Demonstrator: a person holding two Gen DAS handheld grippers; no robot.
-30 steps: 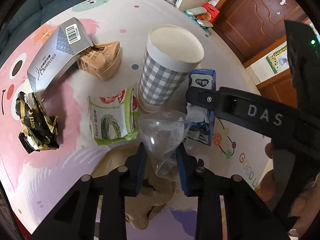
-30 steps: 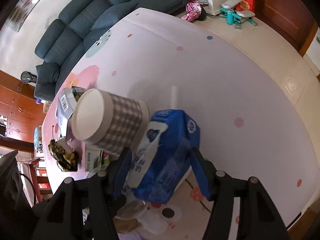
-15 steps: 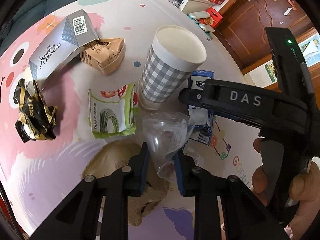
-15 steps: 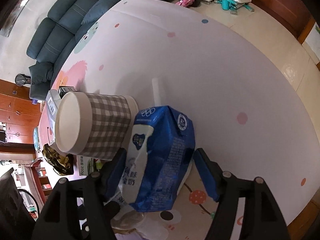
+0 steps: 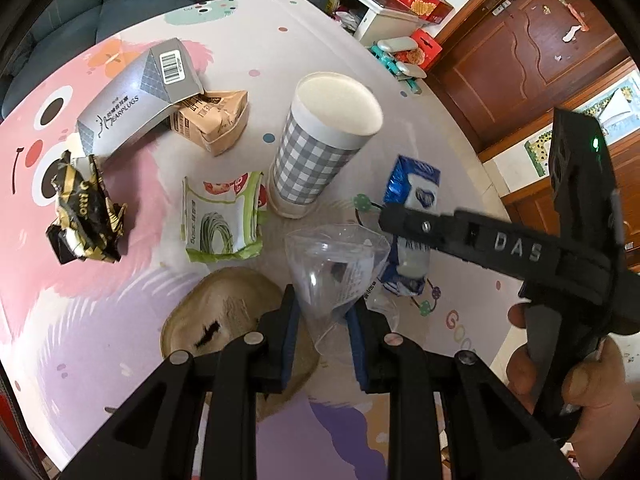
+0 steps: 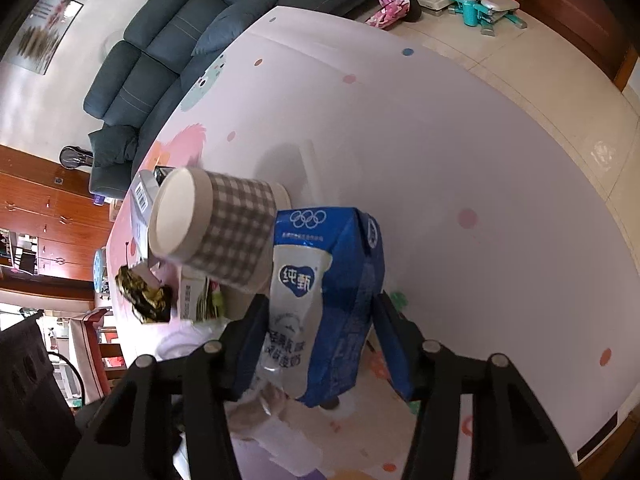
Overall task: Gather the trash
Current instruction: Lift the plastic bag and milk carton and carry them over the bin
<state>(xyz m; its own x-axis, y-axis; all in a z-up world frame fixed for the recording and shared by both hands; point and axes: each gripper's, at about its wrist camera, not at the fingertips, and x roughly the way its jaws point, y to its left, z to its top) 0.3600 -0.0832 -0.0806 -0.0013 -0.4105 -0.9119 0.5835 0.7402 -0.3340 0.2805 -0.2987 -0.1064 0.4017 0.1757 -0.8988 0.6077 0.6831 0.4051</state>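
Trash lies scattered over a pastel cartoon play mat (image 5: 132, 280): a crumpled black-and-gold foil wrapper (image 5: 86, 216) at nine o'clock in the left wrist view, a grey earplug box (image 5: 132, 100) at eleven, a tan paper pouch (image 5: 216, 120) beside it, and a green-and-white snack packet (image 5: 222, 220) near centre. A grey checked paper bin (image 5: 320, 152) stands upright at twelve. The left gripper (image 5: 322, 320) is pinched narrowly on a crumpled clear plastic bag (image 5: 336, 268). The right gripper (image 6: 320, 328) has just been closing; its jaws straddle a blue-and-white milk carton (image 6: 324, 292), pads beside its sides, though whether they press cannot be told.
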